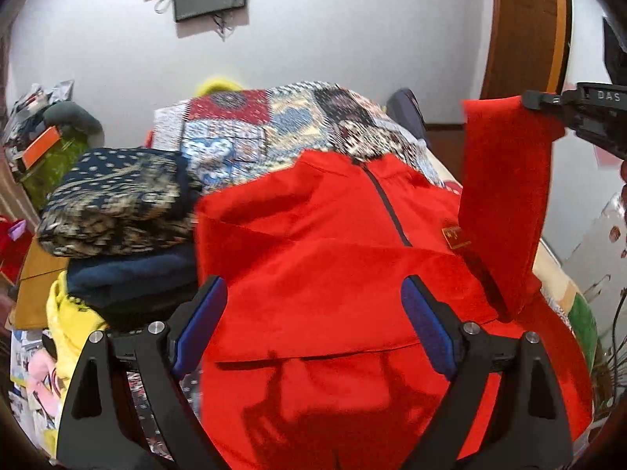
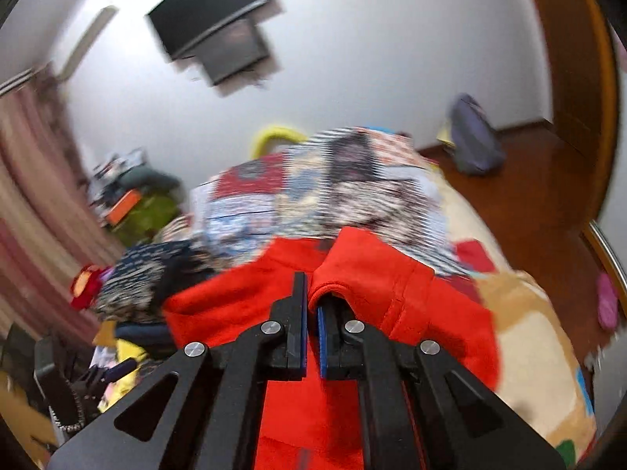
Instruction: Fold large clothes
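Observation:
A red zip-neck top [image 1: 313,243] lies spread on the bed with its collar at the far end. My left gripper [image 1: 317,313] hovers over its lower half, open, with nothing between the blue pads [image 1: 427,329]. At the upper right of the left wrist view, my right gripper [image 1: 548,102] holds the red sleeve [image 1: 505,196] lifted, so it hangs down beside the body. In the right wrist view the right gripper [image 2: 311,297] is shut on the sleeve's cuff [image 2: 368,266], and the cloth folds over one finger. The red top [image 2: 219,305] lies below it.
A patchwork quilt [image 1: 274,125] covers the bed beyond the collar. To the left stands a stack of folded clothes [image 1: 117,199] with yellow cloth [image 1: 70,321] below it. A wooden door [image 1: 525,27] and a grey bag [image 2: 474,137] are at the right.

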{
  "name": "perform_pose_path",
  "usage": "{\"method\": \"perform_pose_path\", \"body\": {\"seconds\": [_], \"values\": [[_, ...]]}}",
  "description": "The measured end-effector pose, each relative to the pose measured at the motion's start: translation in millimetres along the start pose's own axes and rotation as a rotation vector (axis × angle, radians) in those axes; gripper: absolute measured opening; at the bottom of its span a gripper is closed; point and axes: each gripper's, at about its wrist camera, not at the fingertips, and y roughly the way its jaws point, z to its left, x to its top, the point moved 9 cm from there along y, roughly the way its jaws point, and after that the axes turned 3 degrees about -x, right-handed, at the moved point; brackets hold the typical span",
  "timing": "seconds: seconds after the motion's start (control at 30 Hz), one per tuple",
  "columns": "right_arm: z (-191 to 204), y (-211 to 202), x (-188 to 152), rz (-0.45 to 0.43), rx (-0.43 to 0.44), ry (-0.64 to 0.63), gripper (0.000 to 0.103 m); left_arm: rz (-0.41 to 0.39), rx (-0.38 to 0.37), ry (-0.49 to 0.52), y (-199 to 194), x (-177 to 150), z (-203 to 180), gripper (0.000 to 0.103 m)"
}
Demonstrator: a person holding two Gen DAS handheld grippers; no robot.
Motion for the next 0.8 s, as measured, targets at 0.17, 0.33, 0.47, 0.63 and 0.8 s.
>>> {"method": "perform_pose_path", "body": {"seconds": [0.17,0.33,0.47,0.63,0.8], "values": [[73.7,35.2,-25.1,0.086,0.088,-0.098,0.004,-0.042,0.032,-0.057,-29.4,-7.7,40.7,0.097],[118.5,86.1,-93.3,0.279,0.138,-0.188,0.004,-0.012,0.082,-0.121,-37.6,-33.0,86.0,0.097],[131.5,124.8,-158.8,0.470,0.145,-0.240,0.004,0.039,0.104,-0.172,-31.6,-60.1,110.3,0.097],[127.5,142.9,-207.2,0.622,0.122,-0.258,0.006,0.094,0.110,-0.205,-21.3,-85.4,121.4,0.097],[117.7,134.8,-219.4,0.737,0.127,-0.194,0.039,0.121,0.109,-0.199,-12.0,-94.1,115.1,0.097]]}}
